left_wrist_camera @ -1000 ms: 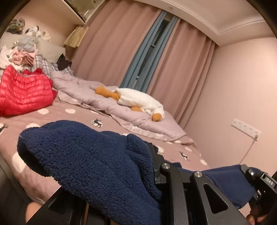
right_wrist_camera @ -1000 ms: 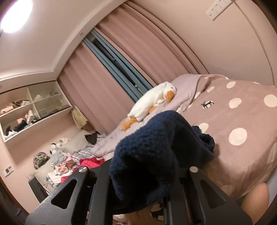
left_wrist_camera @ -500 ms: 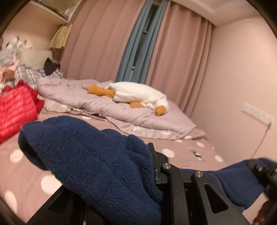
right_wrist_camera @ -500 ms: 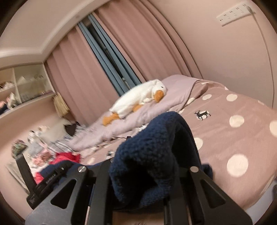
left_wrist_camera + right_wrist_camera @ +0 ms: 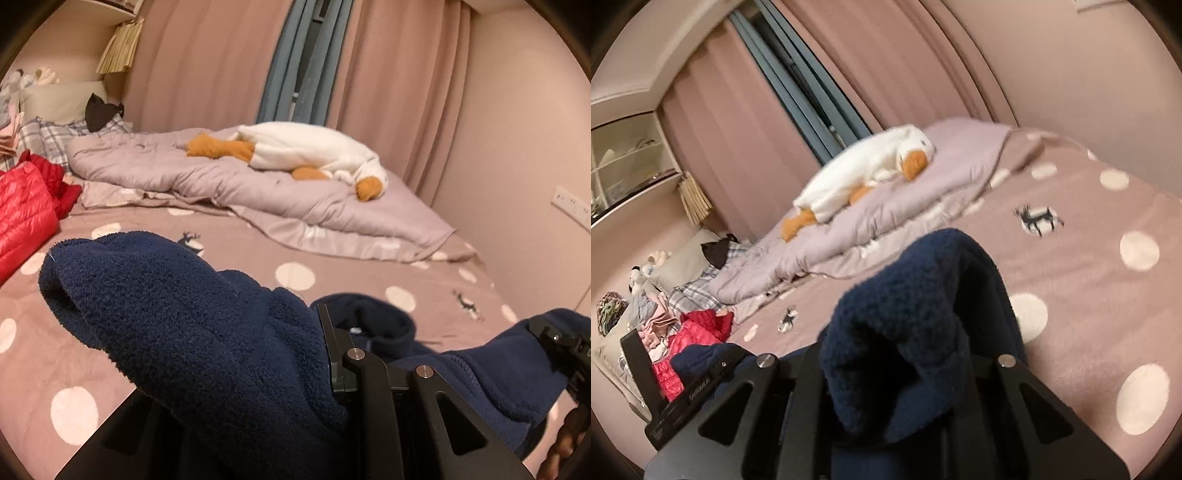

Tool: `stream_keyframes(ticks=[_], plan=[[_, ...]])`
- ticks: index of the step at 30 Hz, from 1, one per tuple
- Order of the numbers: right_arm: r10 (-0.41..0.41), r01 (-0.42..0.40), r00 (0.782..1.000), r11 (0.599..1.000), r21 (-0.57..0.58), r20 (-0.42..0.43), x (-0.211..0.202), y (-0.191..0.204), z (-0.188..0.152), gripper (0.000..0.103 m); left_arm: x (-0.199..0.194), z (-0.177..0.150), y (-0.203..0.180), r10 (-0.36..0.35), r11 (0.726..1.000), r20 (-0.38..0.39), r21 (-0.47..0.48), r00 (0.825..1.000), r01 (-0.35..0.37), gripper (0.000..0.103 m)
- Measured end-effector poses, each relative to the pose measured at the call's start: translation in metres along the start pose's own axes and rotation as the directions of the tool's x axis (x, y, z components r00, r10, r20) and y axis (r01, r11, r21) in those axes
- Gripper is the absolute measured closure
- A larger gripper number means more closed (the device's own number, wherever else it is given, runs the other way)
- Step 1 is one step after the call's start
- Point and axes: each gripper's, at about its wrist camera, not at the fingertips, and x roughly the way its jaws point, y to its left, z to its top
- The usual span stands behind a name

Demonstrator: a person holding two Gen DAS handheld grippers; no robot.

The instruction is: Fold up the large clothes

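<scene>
The dark navy fleece garment (image 5: 192, 317) hangs bunched over both grippers above the foot of the pink bed sheet with white polka dots and small deer prints (image 5: 295, 251), and a loose part of it rests on the sheet between them. At far left in the left wrist view lies a red quilted puffer jacket (image 5: 22, 218), touching the sheet, with grey plaid pillows (image 5: 40, 136) behind it. Next comes the left gripper (image 5: 295, 369), closed on a thick wad of the navy fleece that spills over its left finger and hides the tips. Beyond it a rumpled lilac duvet (image 5: 229, 181) crosses the bed, and a white plush goose with orange feet and beak (image 5: 314, 151) lies on top of it before the dusty-pink curtains (image 5: 207, 62). At far right the right gripper (image 5: 565, 347) shows at the frame edge, the fleece stretched toward it.

In the right wrist view, the right gripper (image 5: 894, 373) is clamped on a fold of the same fleece (image 5: 923, 306), which rises in a hump between its fingers. The left gripper (image 5: 679, 391) shows at lower left.
</scene>
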Motion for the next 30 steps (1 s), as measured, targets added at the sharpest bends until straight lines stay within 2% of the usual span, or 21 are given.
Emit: stream_keyframes(ticks=[3,5,8,10,12,15,17,18,21,22,26,30], plan=[[-0.013,0.013,1.0,1.0,0.007,-0.018,0.023,-0.013,-0.004,0.09,0.027,-0.003,0.012,-0.019,0.998,-0.039,-0.064,0.999,0.017,0.078],[-0.047,0.054,0.995,0.996,0.067,-0.093,0.048,-0.032,-0.013,0.09,0.044,-0.009,0.016,-0.021,0.996,-0.079,-0.09,0.997,0.014,0.078],[-0.094,0.109,0.984,0.99,0.094,-0.152,0.067,-0.047,-0.023,0.09,0.056,-0.019,0.007,0.036,0.999,-0.089,-0.025,0.995,-0.039,0.078],[-0.095,0.108,0.985,0.99,0.089,-0.143,0.062,-0.045,-0.021,0.09,0.048,-0.02,-0.002,0.064,0.998,-0.054,0.026,0.997,-0.062,0.078],[-0.115,0.121,0.986,0.991,0.048,-0.12,0.055,-0.037,-0.019,0.089,0.04,-0.016,-0.002,0.051,0.999,-0.027,0.013,0.998,-0.051,0.077],[-0.168,0.167,0.979,0.986,-0.014,-0.119,0.051,-0.024,-0.02,0.086,0.044,-0.013,0.003,0.057,0.998,-0.073,-0.022,0.996,-0.058,0.074],[-0.184,0.181,0.976,0.983,-0.039,-0.113,0.049,-0.02,-0.018,0.084,0.042,-0.012,0.003,0.062,0.998,-0.085,-0.025,0.994,-0.064,0.074],[-0.187,0.183,0.977,0.982,-0.047,-0.104,0.047,-0.02,-0.015,0.084,0.041,-0.01,0.002,0.059,0.998,-0.084,-0.024,0.995,-0.061,0.07],[-0.174,0.169,0.981,0.984,-0.058,-0.083,0.039,-0.015,-0.009,0.083,0.026,-0.005,0.003,0.05,0.998,-0.044,-0.032,0.998,-0.051,0.056],[-0.167,0.163,0.983,0.985,-0.057,-0.077,0.034,-0.013,-0.008,0.083,0.021,-0.003,0.004,0.057,0.998,-0.029,-0.036,0.998,-0.058,0.055],[-0.125,0.121,0.991,0.99,-0.074,-0.045,0.012,0.002,-0.003,0.078,-0.008,0.007,0.006,0.097,0.995,0.059,-0.033,0.994,-0.095,0.054],[-0.129,0.127,0.992,0.985,-0.12,-0.012,-0.002,0.015,-0.005,0.077,-0.024,0.014,0.016,0.058,0.995,0.101,-0.084,0.993,-0.05,0.054]])
